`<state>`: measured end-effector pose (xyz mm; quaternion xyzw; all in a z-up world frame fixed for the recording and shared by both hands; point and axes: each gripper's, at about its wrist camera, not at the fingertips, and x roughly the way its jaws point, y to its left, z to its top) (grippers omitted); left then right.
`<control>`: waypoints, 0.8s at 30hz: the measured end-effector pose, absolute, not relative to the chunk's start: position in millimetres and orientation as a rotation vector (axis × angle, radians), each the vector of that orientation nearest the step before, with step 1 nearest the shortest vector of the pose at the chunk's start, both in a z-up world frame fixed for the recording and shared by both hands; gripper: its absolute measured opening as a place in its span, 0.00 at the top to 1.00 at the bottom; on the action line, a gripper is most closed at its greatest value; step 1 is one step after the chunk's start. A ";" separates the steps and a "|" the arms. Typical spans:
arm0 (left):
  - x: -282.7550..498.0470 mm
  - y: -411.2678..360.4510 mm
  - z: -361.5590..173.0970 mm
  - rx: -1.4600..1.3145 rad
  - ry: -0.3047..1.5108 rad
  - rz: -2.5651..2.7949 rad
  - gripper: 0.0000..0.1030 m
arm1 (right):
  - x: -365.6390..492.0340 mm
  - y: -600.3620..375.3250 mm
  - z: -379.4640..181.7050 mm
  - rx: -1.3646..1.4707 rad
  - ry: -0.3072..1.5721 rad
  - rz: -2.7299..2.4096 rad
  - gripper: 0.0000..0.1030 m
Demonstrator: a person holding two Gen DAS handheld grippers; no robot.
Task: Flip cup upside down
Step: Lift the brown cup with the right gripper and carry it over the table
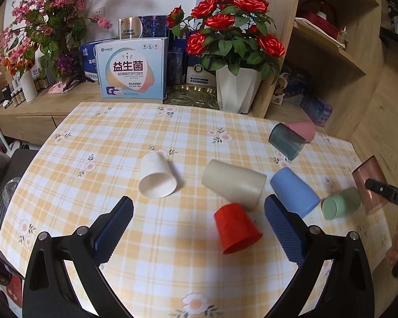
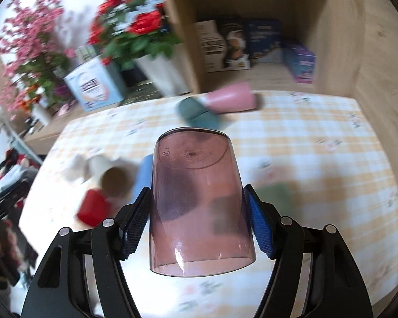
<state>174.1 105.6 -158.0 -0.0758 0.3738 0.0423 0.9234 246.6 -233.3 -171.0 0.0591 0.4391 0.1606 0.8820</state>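
Translucent pink cup [image 2: 199, 198] clamped in right hand-held gripper [image 2: 196, 220]; left hand-held gripper [image 1: 199, 228] wide, empty.

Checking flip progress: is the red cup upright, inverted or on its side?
Inverted, or nearly. The red cup has its closed narrow base up and wide rim on the tablecloth; whether it sits flat, cannot tell.

I get even daylight and sharp detail on my left view; the right smears with motion blur (edges fisheye-bent).
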 end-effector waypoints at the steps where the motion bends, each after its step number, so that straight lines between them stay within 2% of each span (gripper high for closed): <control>1: 172.0 107.2 -159.2 -0.156 0.770 0.085 0.06 | 236.7 -221.1 -173.9 0.124 0.920 0.355 0.35; 14: 143.1 137.9 -184.3 -0.196 0.816 0.129 0.06 | 205.0 -130.5 -256.1 0.041 1.132 0.433 0.35; 24: 143.5 138.7 -195.2 -0.212 0.847 0.141 0.06 | 205.6 -122.6 -277.8 0.011 1.167 0.433 0.35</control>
